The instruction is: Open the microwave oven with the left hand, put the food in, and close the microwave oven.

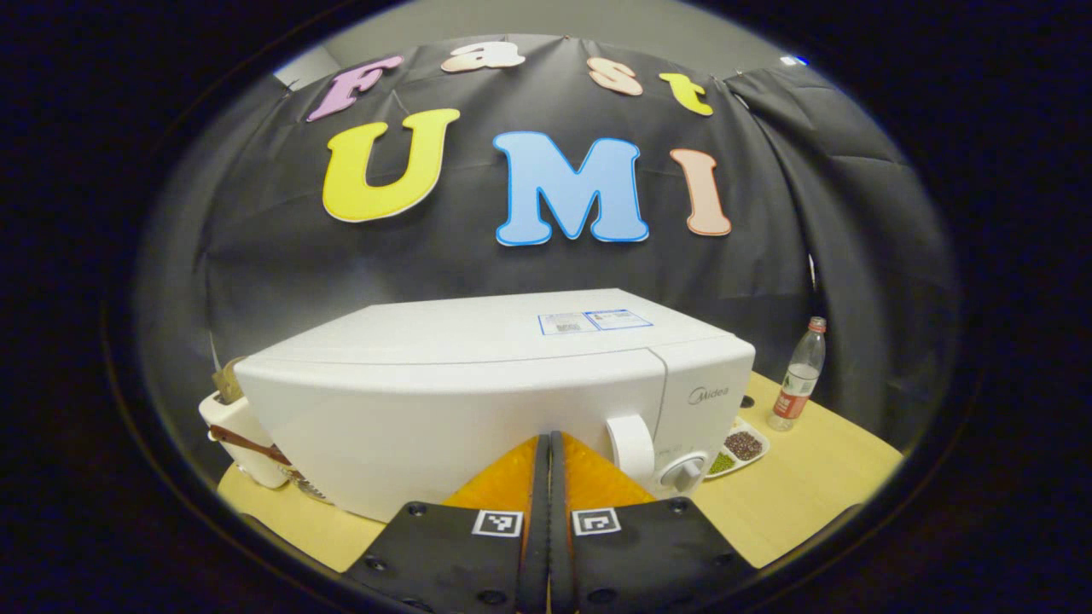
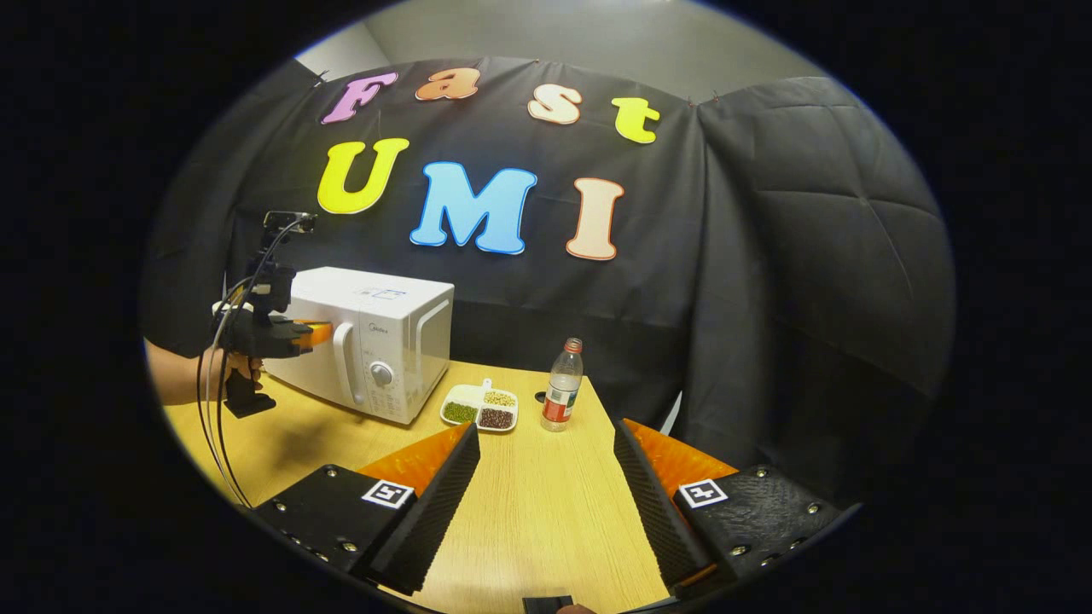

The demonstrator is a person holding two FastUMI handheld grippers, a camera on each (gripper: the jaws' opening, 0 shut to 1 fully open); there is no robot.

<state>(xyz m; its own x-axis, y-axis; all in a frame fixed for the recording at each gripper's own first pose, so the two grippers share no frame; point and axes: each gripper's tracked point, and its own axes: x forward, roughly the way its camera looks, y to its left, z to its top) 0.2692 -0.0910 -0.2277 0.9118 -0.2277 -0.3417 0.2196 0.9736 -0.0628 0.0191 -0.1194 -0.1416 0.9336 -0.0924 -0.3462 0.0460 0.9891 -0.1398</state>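
One microwave oven (image 2: 367,341) sits at the back left of the counter (image 2: 546,512), door closed, its handle (image 2: 343,362) and one round dial (image 2: 381,373) facing the front. One divided dish of food (image 2: 479,409) lies just beside the oven's right side, holding three kinds of beans or grains (green, dark, pale). One plastic bottle (image 2: 561,385) stands upright just right of the dish, near the back edge.

Two hand-held grippers are in play. In the right gripper view the left hand-held gripper (image 2: 294,334) hovers at the oven's front, close to the handle, a hand (image 2: 243,362) wrapped around its grip and cables trailing down. In the left gripper view that same hand-held gripper (image 1: 548,477) is clenched, fingers pressed together with nothing between them, pointing at the oven door (image 1: 444,426) just left of the handle (image 1: 630,448); whether it touches I cannot tell. A pale container (image 1: 239,435) peeks out by the oven's left side.

The right hand-held gripper (image 2: 546,477) is released, jaws spread wide over the front middle of the counter, bare wood between them and open room up to the dish and bottle.
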